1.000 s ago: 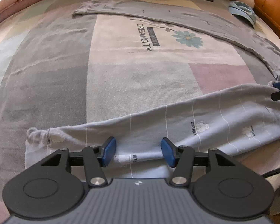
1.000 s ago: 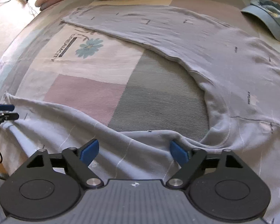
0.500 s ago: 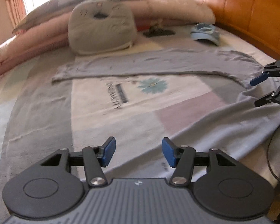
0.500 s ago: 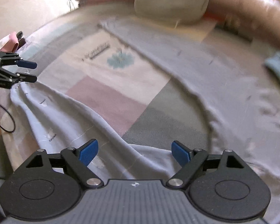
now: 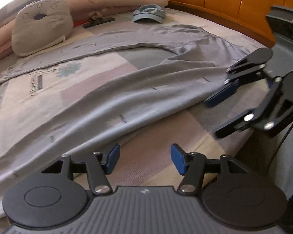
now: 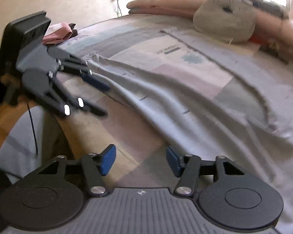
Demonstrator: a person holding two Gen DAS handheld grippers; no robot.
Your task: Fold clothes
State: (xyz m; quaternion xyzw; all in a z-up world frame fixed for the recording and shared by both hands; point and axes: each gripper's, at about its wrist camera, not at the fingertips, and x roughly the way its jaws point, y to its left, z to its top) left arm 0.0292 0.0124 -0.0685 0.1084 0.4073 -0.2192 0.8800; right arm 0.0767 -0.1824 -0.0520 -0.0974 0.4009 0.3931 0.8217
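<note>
A second ago my left claw (image 5: 144,160) hung over the trouser leg; now both it and my right claw (image 6: 140,160) sit raised, jaws apart, holding nothing, over the bed (image 5: 166,136). The grey trousers (image 5: 111,105) lie spread there, the waist cut off from view.

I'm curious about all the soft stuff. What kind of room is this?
Most likely a bedroom. A grey garment lies spread on a big bed with a patchwork sheet, pillows sit at the far end, and a wooden headboard curves behind them.
</note>
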